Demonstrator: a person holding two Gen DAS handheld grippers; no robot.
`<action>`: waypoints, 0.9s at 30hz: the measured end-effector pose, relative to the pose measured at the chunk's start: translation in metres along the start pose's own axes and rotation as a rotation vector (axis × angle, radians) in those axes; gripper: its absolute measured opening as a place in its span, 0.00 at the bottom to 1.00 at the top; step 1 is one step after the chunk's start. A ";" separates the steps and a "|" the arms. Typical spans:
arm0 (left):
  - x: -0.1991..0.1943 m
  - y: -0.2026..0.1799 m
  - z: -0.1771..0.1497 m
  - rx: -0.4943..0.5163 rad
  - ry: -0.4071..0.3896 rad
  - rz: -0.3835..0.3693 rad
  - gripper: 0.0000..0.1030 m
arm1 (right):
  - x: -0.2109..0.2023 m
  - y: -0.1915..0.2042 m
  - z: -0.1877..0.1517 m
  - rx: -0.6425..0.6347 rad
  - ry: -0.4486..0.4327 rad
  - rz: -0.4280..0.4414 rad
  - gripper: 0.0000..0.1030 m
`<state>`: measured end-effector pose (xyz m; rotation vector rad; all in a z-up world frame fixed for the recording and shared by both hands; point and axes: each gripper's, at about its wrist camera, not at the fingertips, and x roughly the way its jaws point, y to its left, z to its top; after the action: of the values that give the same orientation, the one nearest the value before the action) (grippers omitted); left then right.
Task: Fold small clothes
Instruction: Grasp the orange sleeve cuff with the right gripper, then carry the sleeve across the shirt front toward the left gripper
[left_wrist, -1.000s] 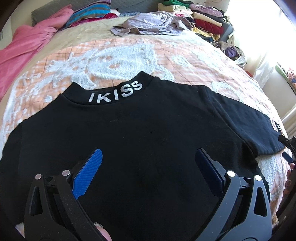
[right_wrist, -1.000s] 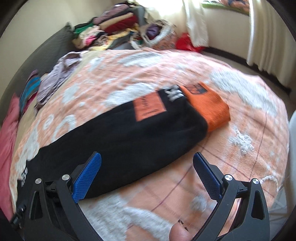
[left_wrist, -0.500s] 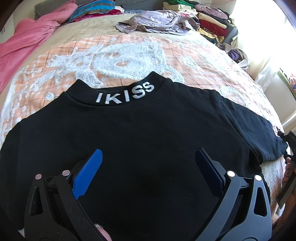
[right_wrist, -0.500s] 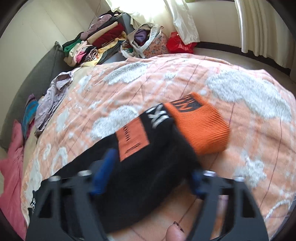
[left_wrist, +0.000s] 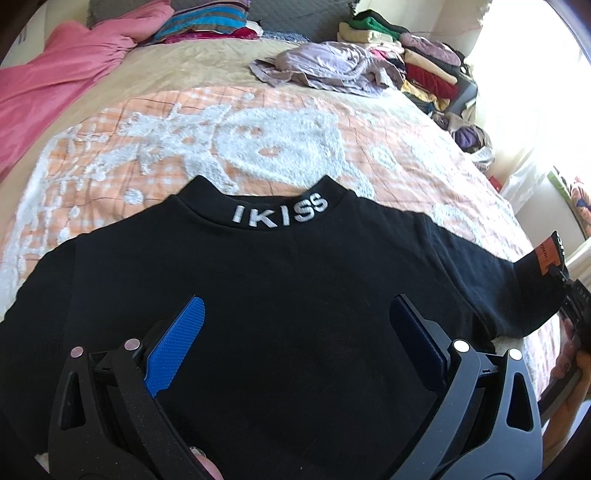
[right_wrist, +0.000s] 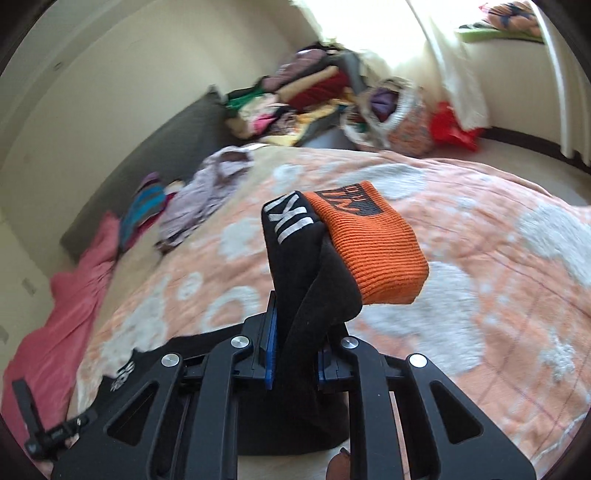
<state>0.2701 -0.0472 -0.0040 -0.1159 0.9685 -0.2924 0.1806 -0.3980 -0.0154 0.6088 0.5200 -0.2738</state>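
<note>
The black sweater (left_wrist: 280, 295) lies flat on the bed (left_wrist: 332, 147), collar away. The left gripper (left_wrist: 295, 332) hovers over its body, jaws wide, nothing between them. Off to the right, the right gripper (right_wrist: 293, 354) is closing on the sleeve (right_wrist: 306, 295), its orange cuff (right_wrist: 373, 251) raised off the bed.

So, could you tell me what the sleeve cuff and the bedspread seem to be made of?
The orange cuff looks like ribbed knit, matte, judging by its fine parallel ridges. The bedspread looks like soft woven cloth with raised, fluffy white tufting, perhaps chenille; the fibre cannot be told.
</note>
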 end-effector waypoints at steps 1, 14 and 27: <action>-0.003 0.002 0.000 -0.003 -0.004 -0.001 0.92 | -0.002 0.009 -0.001 -0.025 0.000 0.014 0.14; -0.035 0.026 -0.001 -0.073 -0.030 -0.056 0.92 | -0.017 0.107 -0.022 -0.227 0.029 0.165 0.14; -0.058 0.050 -0.011 -0.131 -0.035 -0.121 0.91 | -0.012 0.178 -0.053 -0.363 0.085 0.221 0.14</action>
<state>0.2400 0.0175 0.0243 -0.2991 0.9478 -0.3371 0.2194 -0.2239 0.0379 0.3210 0.5622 0.0576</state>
